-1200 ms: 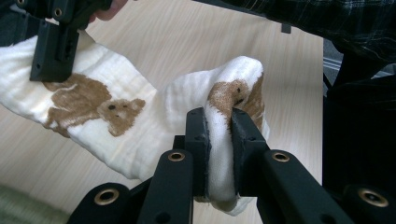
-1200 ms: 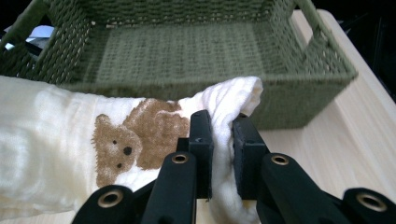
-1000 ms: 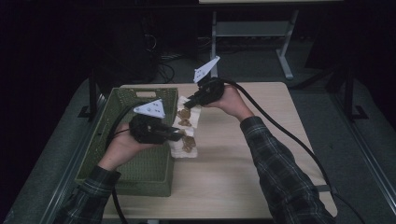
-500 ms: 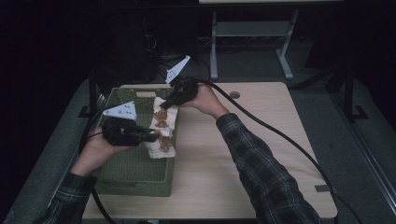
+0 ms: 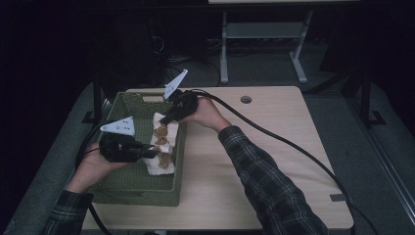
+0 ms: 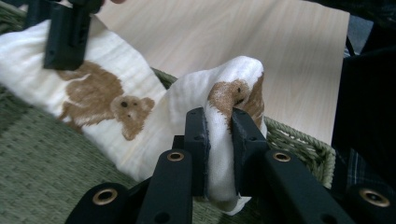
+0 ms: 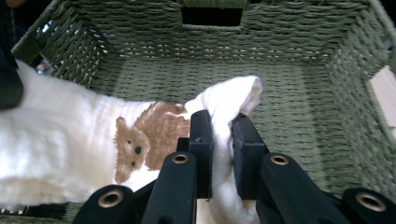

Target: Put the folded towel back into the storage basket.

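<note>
**White bear-print cloth slung between both grippers, over the basket's right side**

Cloth [image 5: 161,147] is a folded towel, white with brown bears. Long axis runs near-to-far in the high view, roughly parallel to the right wall of the green woven basket [image 5: 128,183].

Grip state:
- Left gripper [image 5: 147,152] is clamped on the near end; the left gripper view shows cloth [image 6: 224,116] bunched and pinched between its jaws.
- Right gripper [image 5: 166,119] is clamped on the far end; the right gripper view shows a fold of cloth [image 7: 224,107] squeezed between its jaws.

Key relation: the cloth hangs between the two grippers, with each hand at one end, so neither is "nearer". The left comes in from the basket's left side, the right from over the table [image 5: 274,127]. My read is that the drop point is straight down and slightly left, onto the basket floor [image 7: 280,93].

Edges and room:
- Right edge of the cloth sits over or just inside the basket's right rim [image 6: 299,135]; I can't tell whether it touches.
- The basket floor to the left looks bare, with plenty of room that way.
- Far wall with handle cutout [image 7: 211,16] is well apart from the right gripper's end.

Risk, as I judge it: releasing now could leave an edge draped on the rim. Shift left first.
</note>
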Demonstrator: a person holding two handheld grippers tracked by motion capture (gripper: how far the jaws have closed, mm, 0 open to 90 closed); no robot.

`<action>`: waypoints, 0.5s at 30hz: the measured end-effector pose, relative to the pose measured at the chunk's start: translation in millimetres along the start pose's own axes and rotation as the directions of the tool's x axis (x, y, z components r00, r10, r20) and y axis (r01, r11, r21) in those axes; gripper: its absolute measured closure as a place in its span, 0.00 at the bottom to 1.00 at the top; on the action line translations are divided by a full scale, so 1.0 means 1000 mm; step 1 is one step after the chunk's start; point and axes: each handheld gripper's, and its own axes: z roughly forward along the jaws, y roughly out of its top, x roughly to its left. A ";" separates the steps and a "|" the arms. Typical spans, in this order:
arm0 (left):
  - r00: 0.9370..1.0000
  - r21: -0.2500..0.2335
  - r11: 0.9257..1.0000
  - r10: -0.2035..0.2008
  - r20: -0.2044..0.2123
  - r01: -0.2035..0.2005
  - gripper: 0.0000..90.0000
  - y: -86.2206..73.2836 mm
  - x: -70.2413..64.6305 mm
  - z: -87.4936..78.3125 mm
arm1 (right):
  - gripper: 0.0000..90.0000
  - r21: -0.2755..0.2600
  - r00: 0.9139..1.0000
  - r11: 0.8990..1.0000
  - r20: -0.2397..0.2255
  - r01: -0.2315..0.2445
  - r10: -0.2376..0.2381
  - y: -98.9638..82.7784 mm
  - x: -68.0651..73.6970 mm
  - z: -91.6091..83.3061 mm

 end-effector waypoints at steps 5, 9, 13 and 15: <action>1.000 0.001 1.000 -0.002 -0.005 0.002 0.69 -0.003 0.000 0.004 | 0.90 0.000 1.000 1.000 -0.009 0.009 -0.009 -0.001 0.002 0.008; 0.999 -0.012 1.000 0.001 -0.032 -0.002 0.56 -0.002 0.002 0.006 | 0.90 0.008 1.000 1.000 -0.011 0.009 -0.009 -0.001 0.000 0.011; 0.999 -0.031 1.000 -0.005 -0.046 0.003 0.50 -0.001 0.005 0.008 | 0.90 0.011 1.000 1.000 -0.004 0.006 -0.006 0.001 -0.004 0.014; 0.999 -0.033 0.999 -0.012 -0.047 0.010 0.49 -0.001 0.006 0.010 | 0.90 0.019 1.000 1.000 -0.002 0.012 -0.012 0.003 -0.006 0.015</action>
